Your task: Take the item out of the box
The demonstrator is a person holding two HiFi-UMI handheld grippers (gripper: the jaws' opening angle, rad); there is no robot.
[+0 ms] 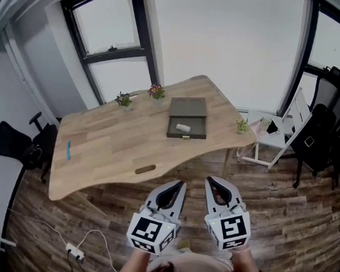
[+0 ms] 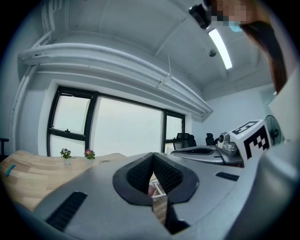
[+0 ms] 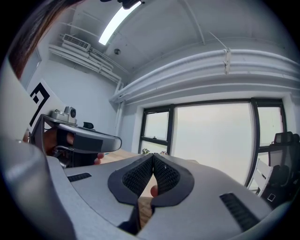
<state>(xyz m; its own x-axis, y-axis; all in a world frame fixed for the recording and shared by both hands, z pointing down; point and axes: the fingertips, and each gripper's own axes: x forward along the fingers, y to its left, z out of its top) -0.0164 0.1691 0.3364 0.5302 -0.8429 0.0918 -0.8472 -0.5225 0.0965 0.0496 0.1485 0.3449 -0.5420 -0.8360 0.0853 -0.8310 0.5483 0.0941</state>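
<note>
A dark open box lies on the wooden table toward its far right side, with a small white item inside it. Both grippers are held low in front of the person, well short of the table. My left gripper points toward the table's near edge, its tips together and nothing between them. My right gripper sits beside it, also shut and empty. In the left gripper view the jaws meet at their tips; in the right gripper view the jaws meet too.
Two small potted plants stand at the table's far edge, a third at its right end. A blue object lies at the left. A black chair stands left; a white stand and dark chair are right.
</note>
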